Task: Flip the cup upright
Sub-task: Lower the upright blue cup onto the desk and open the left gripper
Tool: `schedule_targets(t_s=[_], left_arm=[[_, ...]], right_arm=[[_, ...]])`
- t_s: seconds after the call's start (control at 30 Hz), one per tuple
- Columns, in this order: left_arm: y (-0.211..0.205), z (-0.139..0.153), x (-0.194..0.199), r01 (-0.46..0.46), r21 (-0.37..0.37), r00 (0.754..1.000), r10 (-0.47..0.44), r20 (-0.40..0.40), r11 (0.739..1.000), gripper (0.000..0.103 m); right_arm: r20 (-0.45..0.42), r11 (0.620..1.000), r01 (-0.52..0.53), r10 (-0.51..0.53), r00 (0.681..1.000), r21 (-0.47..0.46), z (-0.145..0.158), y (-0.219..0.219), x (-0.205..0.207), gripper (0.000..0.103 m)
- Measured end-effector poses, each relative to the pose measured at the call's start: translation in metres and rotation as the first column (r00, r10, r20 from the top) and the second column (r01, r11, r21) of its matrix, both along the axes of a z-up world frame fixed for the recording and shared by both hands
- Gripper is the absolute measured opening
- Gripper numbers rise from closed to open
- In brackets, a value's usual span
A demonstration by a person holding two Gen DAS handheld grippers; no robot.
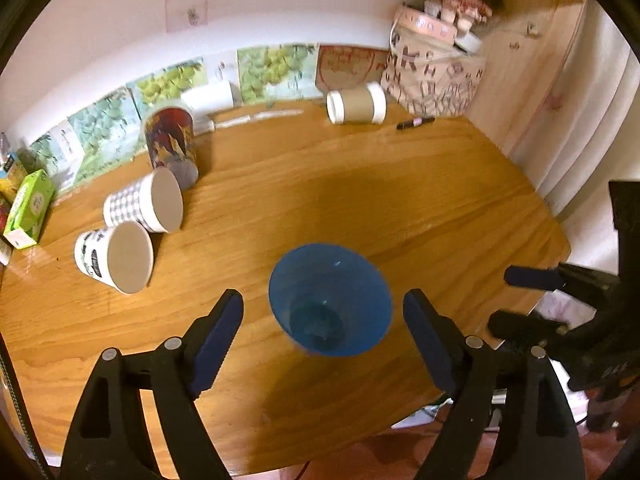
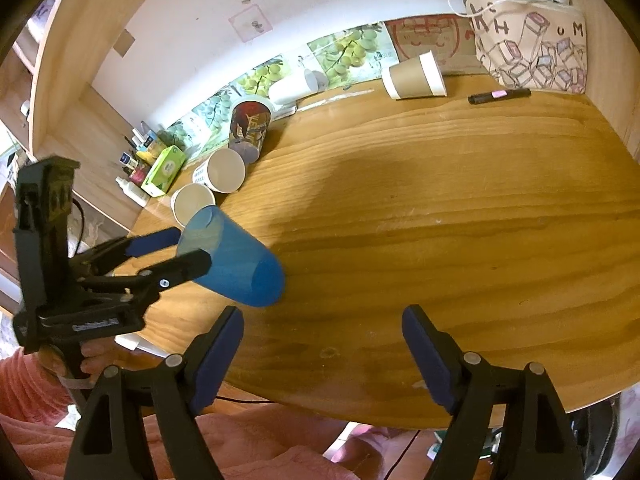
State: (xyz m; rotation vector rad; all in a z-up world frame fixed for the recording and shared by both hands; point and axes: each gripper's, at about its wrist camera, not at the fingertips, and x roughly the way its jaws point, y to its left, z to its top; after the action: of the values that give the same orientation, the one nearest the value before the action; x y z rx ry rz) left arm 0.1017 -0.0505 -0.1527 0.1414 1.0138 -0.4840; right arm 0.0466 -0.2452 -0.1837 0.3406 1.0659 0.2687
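Note:
A blue plastic cup (image 1: 330, 300) is between my left gripper's (image 1: 322, 330) wide-open fingers, its mouth facing the camera. In the right wrist view the cup (image 2: 236, 260) is tilted, mouth up-left and base down-right near the table, with the left gripper (image 2: 182, 250) flanking its rim end; I cannot tell if a finger touches it. My right gripper (image 2: 322, 344) is open and empty over the table's front edge, right of the cup. It shows at the right edge of the left wrist view (image 1: 520, 300).
On the wooden table (image 1: 360, 184) several paper cups lie on their sides: two white ones (image 1: 128, 256) at the left, a printed one (image 1: 172, 140), a brown one (image 1: 356, 102) at the back. A marker (image 1: 414, 122), a patterned bag (image 1: 432, 76) and a green box (image 1: 30, 208) are nearby.

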Motion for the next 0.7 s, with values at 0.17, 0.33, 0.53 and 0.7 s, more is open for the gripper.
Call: schedule_targets(t_s=[0.17,0.33,0.53,0.7], left_arm=[[0.011,0.02,-0.007,-0.062,-0.038,0.998,0.063,0.02,0.997,0.089],[0.03,0.033,-0.013,-0.203,-0.072,0.979,0.203,0.001,0.977,0.089],[0.061,0.058,-0.028,-0.376,-0.152,0.925,0.379,-0.011,0.914,0.089],[0.077,0.083,-0.046,-0.435,-0.179,0.895,0.446,0.025,0.883,0.089]], right_arm=[[0.051,0.998,-0.006,0.009,0.999,-0.061,0.015,0.01,-0.005,0.085],[0.118,0.997,0.015,-0.006,0.993,-0.076,0.037,0.016,-0.012,0.093],[0.226,0.996,0.04,-0.021,0.974,-0.082,0.076,0.028,-0.025,0.101],[0.279,0.996,0.076,-0.058,0.958,-0.052,0.104,0.036,-0.037,0.102]])
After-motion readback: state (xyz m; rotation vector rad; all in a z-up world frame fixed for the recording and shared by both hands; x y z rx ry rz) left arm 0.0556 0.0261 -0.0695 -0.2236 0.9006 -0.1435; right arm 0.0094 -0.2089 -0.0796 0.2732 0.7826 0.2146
